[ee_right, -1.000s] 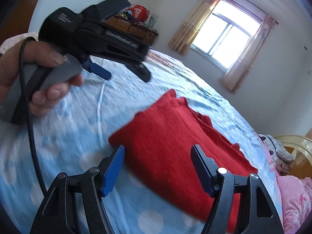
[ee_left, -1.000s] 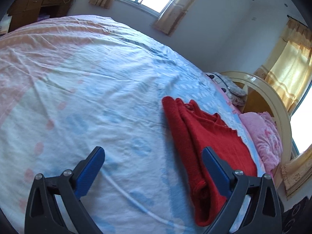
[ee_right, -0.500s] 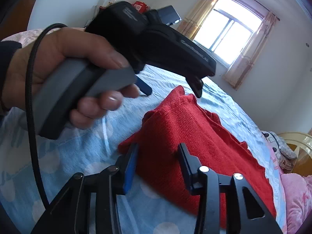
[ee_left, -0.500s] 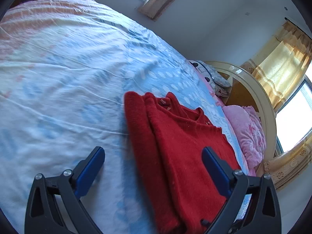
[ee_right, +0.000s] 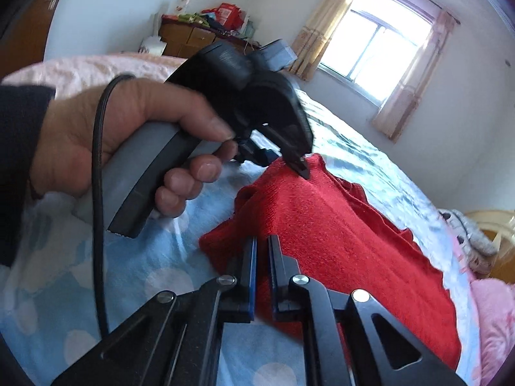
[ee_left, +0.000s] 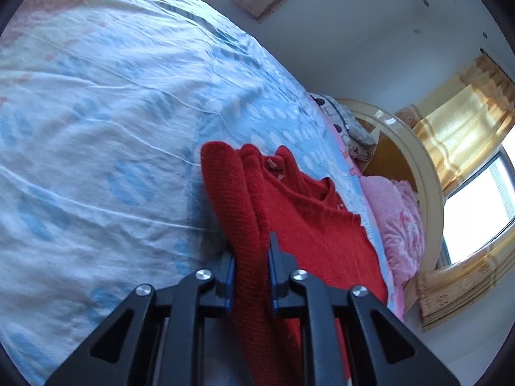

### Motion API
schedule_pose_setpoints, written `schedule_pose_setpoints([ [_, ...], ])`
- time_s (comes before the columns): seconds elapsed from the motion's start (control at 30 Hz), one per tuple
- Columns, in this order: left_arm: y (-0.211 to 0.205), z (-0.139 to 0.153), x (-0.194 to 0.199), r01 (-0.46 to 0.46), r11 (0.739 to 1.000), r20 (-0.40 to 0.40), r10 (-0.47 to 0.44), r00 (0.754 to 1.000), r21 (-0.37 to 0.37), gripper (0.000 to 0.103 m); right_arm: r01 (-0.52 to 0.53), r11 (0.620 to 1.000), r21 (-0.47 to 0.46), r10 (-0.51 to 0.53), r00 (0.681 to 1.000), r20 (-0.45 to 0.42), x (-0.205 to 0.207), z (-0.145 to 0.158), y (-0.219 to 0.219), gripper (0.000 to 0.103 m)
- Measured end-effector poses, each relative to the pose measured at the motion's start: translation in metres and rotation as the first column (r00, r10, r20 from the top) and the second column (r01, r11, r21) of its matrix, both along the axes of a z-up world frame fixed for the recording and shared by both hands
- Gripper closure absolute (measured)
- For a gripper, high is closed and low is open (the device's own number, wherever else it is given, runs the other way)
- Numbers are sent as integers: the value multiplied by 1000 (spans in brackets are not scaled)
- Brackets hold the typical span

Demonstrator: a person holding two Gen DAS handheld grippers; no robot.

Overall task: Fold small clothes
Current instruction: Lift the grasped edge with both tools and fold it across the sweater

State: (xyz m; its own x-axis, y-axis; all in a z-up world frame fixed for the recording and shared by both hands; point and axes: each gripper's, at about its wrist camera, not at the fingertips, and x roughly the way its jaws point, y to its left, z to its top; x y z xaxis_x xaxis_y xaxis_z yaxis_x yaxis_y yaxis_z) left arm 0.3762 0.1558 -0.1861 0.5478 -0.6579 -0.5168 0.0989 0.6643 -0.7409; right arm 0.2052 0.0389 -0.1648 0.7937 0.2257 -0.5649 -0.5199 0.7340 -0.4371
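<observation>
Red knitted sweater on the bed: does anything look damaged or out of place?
Nothing stands out. The red knitted sweater lies folded and intact on the blue patterned bedsheet, both grippers pinching one folded edge.

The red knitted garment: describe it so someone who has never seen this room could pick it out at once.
A bed with a pale blue patterned sheet fills the room. Near its pillow end lies the folded red knitted garment, beside a pink pillow. It is the only red item, pinched by both grippers.
</observation>
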Motion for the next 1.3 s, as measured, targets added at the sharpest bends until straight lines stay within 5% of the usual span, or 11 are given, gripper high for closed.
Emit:
schedule_pose_setpoints([
  [0.4, -1, 8, -4, -33, 997, -44, 30, 999, -66, 88, 45, 992, 118, -41, 999, -35, 13, 17, -39, 98],
  [0.7, -27, 42, -3, -36, 993, -30, 33, 999, -114, 89, 85, 966, 244, -70, 995, -67, 18, 42, -84, 99],
  [1.3, -109, 95, 12, 45, 995, 51, -41, 998, -84, 89, 156, 906, 393, -140, 988, -70, 12, 75, -166, 101],
])
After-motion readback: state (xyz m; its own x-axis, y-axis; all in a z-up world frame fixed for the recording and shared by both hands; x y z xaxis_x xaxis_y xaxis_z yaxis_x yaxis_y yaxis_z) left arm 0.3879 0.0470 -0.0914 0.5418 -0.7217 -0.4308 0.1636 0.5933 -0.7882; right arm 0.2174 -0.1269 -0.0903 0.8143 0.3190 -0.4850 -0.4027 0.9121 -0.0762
